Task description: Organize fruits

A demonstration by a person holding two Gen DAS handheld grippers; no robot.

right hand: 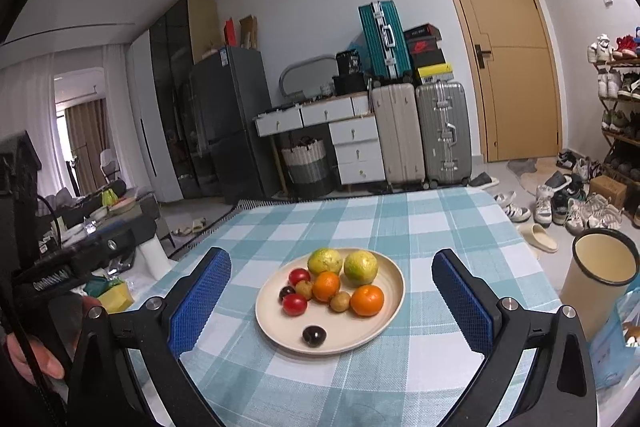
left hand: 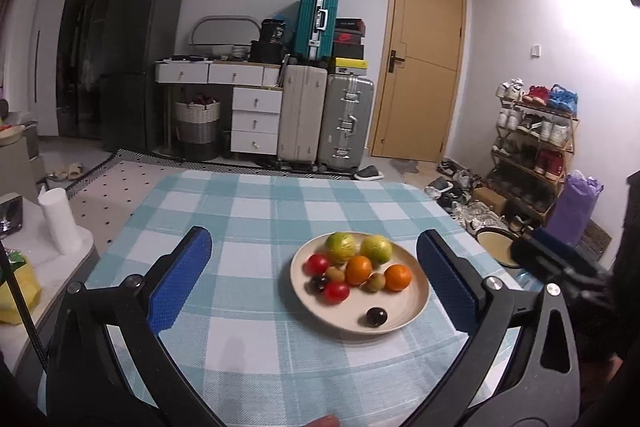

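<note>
Your plate of fruit sits near the middle of the checked surface, straight ahead of both sets of fingers. Your right gripper frames it squarely and looks nearer; your left gripper has it off toward its right finger. Both are spread wide, grasping nothing.

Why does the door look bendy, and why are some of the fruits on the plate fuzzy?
Both wrist cameras use fisheye lenses, so in the right wrist view the door bows and the corners go black. In the left wrist view the fruits on the plate look smeared, probably by motion, and glare whitens the wall at upper right. The right wrist view is sharper: the dark plum looks crisp.
</note>
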